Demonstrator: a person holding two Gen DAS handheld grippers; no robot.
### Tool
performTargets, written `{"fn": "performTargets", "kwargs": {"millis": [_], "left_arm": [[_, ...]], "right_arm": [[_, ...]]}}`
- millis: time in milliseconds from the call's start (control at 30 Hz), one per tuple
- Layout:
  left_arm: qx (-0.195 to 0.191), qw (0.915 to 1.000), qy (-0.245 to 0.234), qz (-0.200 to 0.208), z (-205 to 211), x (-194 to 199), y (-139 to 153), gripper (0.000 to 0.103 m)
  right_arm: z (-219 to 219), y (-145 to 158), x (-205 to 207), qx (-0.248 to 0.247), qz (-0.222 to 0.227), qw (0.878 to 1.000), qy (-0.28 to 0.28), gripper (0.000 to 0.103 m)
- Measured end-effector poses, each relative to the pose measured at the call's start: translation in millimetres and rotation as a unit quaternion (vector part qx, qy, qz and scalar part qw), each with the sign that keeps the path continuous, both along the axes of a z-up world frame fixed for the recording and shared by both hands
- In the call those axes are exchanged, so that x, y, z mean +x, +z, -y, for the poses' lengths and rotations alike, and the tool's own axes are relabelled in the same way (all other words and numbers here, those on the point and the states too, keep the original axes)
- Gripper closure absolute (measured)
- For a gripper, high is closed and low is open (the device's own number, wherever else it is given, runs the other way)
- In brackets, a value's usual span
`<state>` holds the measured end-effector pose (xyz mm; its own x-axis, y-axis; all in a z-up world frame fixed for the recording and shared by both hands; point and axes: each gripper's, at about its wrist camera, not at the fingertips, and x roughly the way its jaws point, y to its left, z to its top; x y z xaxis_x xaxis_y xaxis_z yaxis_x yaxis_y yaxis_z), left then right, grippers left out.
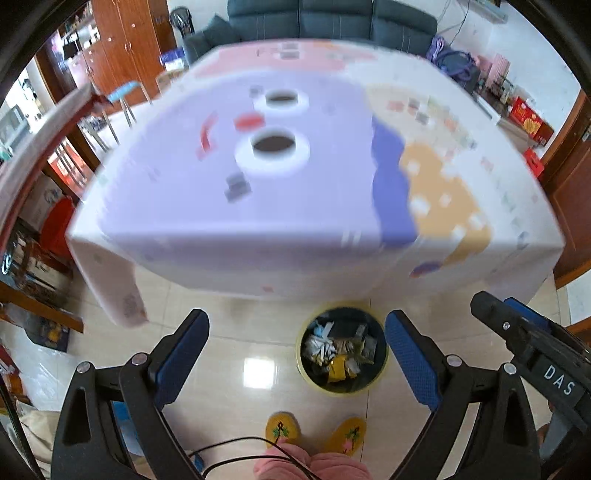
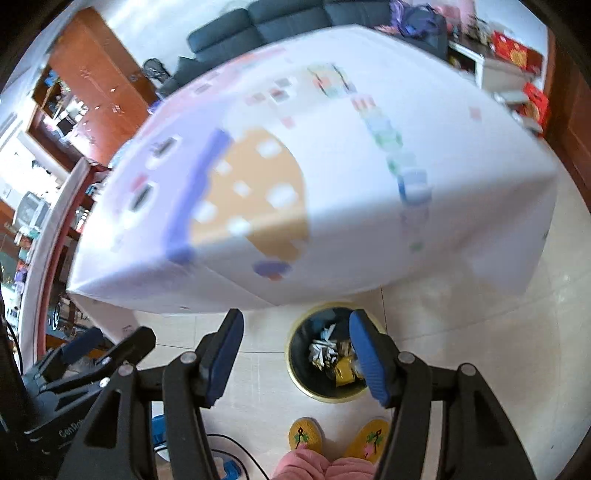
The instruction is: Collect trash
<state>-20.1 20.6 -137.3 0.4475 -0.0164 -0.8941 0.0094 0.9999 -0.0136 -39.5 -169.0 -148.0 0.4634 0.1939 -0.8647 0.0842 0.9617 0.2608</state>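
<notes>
A round yellow-rimmed trash bin (image 1: pixel 343 352) stands on the tiled floor in front of the table, holding several crumpled wrappers and papers; it also shows in the right wrist view (image 2: pixel 328 360). My left gripper (image 1: pixel 295 354) is open and empty, held above the floor just left of the bin. My right gripper (image 2: pixel 295 354) is open and empty, above the bin, its right finger (image 2: pixel 365 354) overlapping the rim. On the table lie small scraps: a red piece (image 1: pixel 249 121), a red strip (image 1: pixel 205 138) and a grey piece (image 1: pixel 236 186).
The table (image 1: pixel 221 236) wears a white, purple and orange patterned cloth and carries two white tape rolls (image 1: pixel 273 147). Yellow slippers (image 1: pixel 282 430) stand near the bin. A cable (image 1: pixel 236 446) crosses the floor. A dark sofa (image 1: pixel 332 18) is behind the table, wooden cabinets (image 1: pixel 122 40) at left.
</notes>
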Motion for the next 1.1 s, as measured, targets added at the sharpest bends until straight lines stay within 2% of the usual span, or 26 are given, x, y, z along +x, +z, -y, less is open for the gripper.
{"fn": "performTargets", "kwargs": {"millis": [200, 467, 667, 1100], "left_arm": [[-0.002, 0.9997, 0.001, 0.023, -0.9, 3.7, 62.6, 0.008], [-0.006, 0.999, 0.018, 0.04, 4.7, 8.1, 117.6, 0.008], [-0.001, 0.9987, 0.013, 0.049, 9.9, 12.0, 131.2, 0.008], [-0.01, 0.9982, 0.022, 0.055, 14.6, 21.3, 140.1, 0.008]], "right_arm": [[-1.0, 62.2, 1.0, -0.004, 0.022, 1.0, 0.006, 0.043], [2.4, 111.7, 7.6, -0.009, 0.042, 0.999, 0.005, 0.043], [0.0, 129.2, 12.2, -0.025, 0.065, 0.997, 0.014, 0.043], [-0.6, 143.8, 20.7, -0.037, 0.067, 0.997, 0.024, 0.043]]}}
